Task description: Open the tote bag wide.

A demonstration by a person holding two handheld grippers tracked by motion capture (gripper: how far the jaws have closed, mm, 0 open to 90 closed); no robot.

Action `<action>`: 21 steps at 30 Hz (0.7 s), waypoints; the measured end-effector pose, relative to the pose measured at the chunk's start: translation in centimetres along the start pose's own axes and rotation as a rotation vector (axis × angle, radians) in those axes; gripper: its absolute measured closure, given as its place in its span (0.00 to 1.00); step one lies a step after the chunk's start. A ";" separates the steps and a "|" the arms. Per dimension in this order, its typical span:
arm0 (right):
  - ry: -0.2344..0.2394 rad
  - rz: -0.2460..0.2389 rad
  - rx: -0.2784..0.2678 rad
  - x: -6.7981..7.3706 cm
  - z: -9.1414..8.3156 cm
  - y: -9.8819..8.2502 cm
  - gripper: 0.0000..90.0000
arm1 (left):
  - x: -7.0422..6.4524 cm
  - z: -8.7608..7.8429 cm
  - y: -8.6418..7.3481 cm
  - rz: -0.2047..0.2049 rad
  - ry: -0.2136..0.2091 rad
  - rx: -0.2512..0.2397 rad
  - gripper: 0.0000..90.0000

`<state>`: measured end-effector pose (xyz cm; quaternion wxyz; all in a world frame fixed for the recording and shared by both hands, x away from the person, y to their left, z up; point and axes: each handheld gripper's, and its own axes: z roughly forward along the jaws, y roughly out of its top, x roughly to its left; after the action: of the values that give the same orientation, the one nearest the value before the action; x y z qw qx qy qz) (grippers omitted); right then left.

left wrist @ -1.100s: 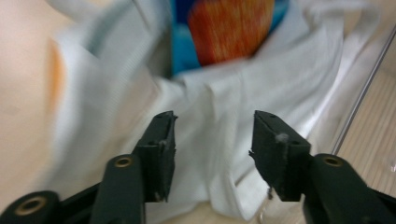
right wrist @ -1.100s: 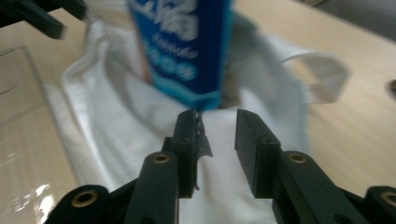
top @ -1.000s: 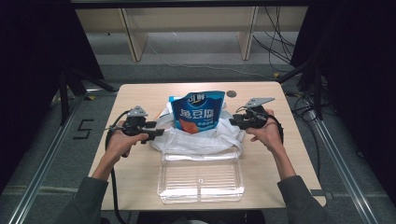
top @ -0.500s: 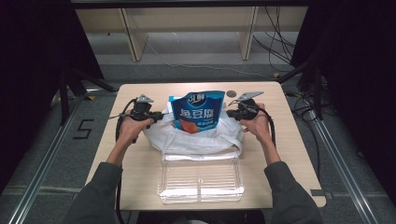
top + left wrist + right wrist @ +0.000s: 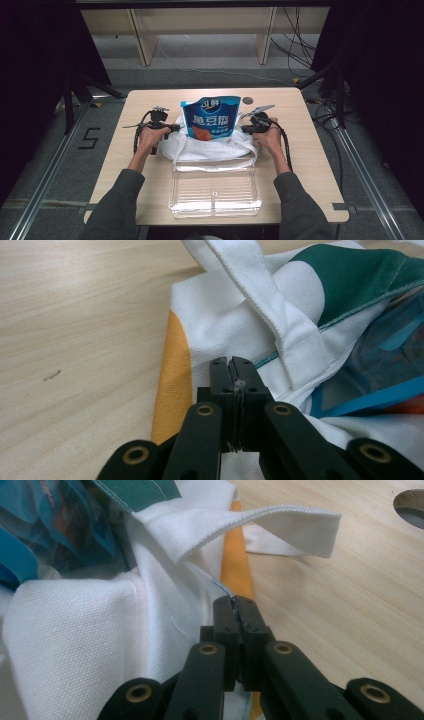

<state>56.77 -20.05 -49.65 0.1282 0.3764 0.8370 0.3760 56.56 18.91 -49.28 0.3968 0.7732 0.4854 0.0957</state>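
Work: both grippers hold the white bag (image 5: 210,145) at its two ends, probably to keep the mouth apart around the blue pouch (image 5: 210,119) or to pull the cloth up over it.
Landmark: the bag, which lies on the table (image 5: 310,150) in the middle, a little to the far side.
Pouch: it stands upright inside the bag, with the upper part out of the mouth; the cloth is bunched low around its base.
Left gripper (image 5: 232,371): at the left end of the bag; the jaws are pressed together and a thin edge of the cloth seems pinched between them, beside the orange panel (image 5: 172,385).
Right gripper (image 5: 236,609): at the right end of the bag; the jaws are also together, with the hem caught at the tips, just beside an orange strip (image 5: 239,575).
Handles: one strap (image 5: 270,305) lies loose over the cloth beyond the left jaws; another strap (image 5: 260,522) loops free beyond the right jaws. Neither is gripped.
Tray (image 5: 215,192): a clear plastic tray, just near side of the bag, not touched.
Reason for the hold: I think a grip on the opposite ends keeps the soft cloth tight and the pouch steady.
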 end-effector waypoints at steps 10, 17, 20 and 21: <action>-0.010 -0.002 -0.107 0.1 -4.2 1.6 0.82 | -0.5 -3.2 1.1 0.050 0.000 -0.092 0.64; -0.003 -0.042 -0.138 1.3 -6.8 2.2 0.69 | -1.3 -6.2 1.1 0.091 0.005 -0.136 0.45; 0.016 -0.057 -0.144 2.2 -7.9 2.3 0.64 | -1.9 -7.7 0.5 0.111 0.009 -0.157 0.41; 0.016 -0.057 -0.144 2.2 -7.9 2.3 0.64 | -1.9 -7.7 0.5 0.111 0.009 -0.157 0.39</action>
<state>52.55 -21.65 -42.38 0.1587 0.3391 0.8193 0.4343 51.88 21.27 -43.32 0.4479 0.7651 0.4345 0.1587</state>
